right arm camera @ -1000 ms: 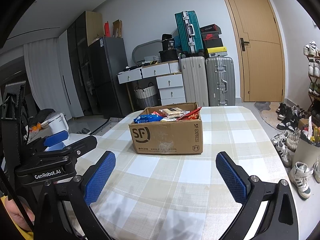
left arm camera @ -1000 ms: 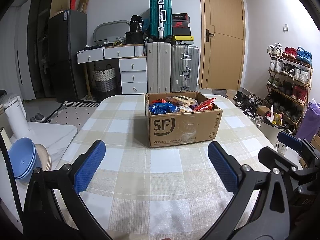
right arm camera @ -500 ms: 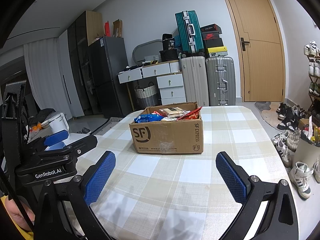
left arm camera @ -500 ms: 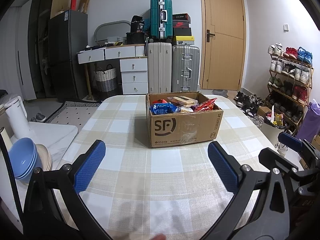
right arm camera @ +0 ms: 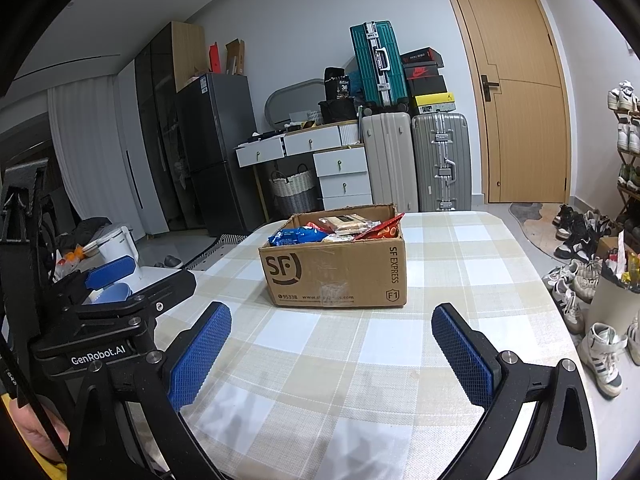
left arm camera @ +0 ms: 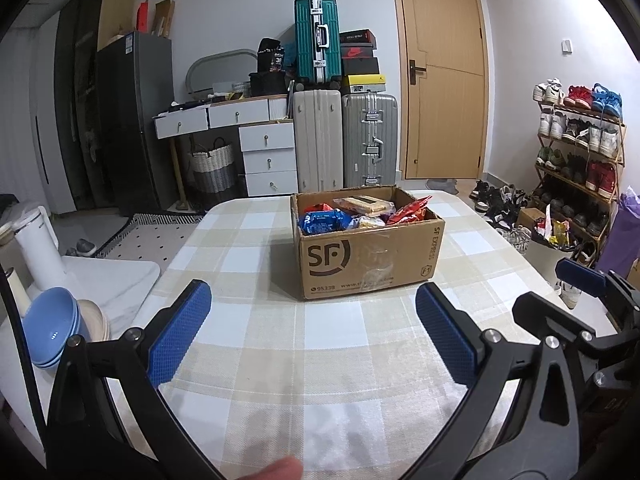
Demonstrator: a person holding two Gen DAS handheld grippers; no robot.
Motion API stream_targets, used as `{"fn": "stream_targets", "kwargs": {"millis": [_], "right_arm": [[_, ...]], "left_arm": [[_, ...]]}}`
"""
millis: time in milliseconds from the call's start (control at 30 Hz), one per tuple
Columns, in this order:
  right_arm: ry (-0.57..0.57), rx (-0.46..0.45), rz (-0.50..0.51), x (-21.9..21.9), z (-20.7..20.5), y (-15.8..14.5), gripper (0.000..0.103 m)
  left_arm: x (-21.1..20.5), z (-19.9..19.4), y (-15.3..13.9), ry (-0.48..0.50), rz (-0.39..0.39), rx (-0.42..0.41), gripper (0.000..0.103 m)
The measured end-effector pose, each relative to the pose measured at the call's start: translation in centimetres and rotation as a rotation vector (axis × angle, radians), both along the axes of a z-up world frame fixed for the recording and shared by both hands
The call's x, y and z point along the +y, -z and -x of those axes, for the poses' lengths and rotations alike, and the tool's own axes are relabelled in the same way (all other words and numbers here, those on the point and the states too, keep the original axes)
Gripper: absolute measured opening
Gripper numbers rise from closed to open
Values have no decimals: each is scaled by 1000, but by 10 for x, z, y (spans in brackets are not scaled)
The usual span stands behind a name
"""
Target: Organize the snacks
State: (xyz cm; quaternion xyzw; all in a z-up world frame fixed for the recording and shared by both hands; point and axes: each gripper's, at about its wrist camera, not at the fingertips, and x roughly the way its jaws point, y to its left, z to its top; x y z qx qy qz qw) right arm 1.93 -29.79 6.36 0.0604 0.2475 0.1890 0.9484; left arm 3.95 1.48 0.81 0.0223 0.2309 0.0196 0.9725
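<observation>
**Both grippers wide, clear of the snack box**

On the checked tablecloth (left arm camera: 256,336), an open SF Express cardboard box (left arm camera: 366,256) sat mid-table, its printed logo side facing both cameras. Snack packets filled it to the rim: a blue packet (left arm camera: 322,220) at the left, a tan wrapped pack (left arm camera: 362,205) at the back, a red packet (left arm camera: 410,210) leaning up against the right wall. Contents under those could not be made out.

Left gripper (left arm camera: 314,330) hovered over the near part of the table, blue pads spread wide, nothing between them, well short of the box. Right gripper (right arm camera: 332,348) was the same: pads spread apart, holding nothing, box ahead and roughly centred between them. In the right wrist view the left gripper's body showed at the left edge, beside the right one.

Off the table's left edge, stacked blue bowls (left arm camera: 52,328) sat on a white counter next to a white kettle (left arm camera: 38,248). Behind the table: white drawer unit (left arm camera: 268,152), two upright suitcases (left arm camera: 344,140) with a teal suitcase (left arm camera: 317,40) on top, a wooden door (left arm camera: 440,76). A shoe rack (left arm camera: 580,148) stood along the right wall.
</observation>
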Motion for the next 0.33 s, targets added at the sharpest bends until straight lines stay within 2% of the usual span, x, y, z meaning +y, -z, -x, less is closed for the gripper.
{"fn": "stream_targets", "kwargs": {"millis": [333], "right_arm": [[0,1,0,0,0,0,102]], "left_arm": [[7,-1,-2,-11,44,14,102]]}}
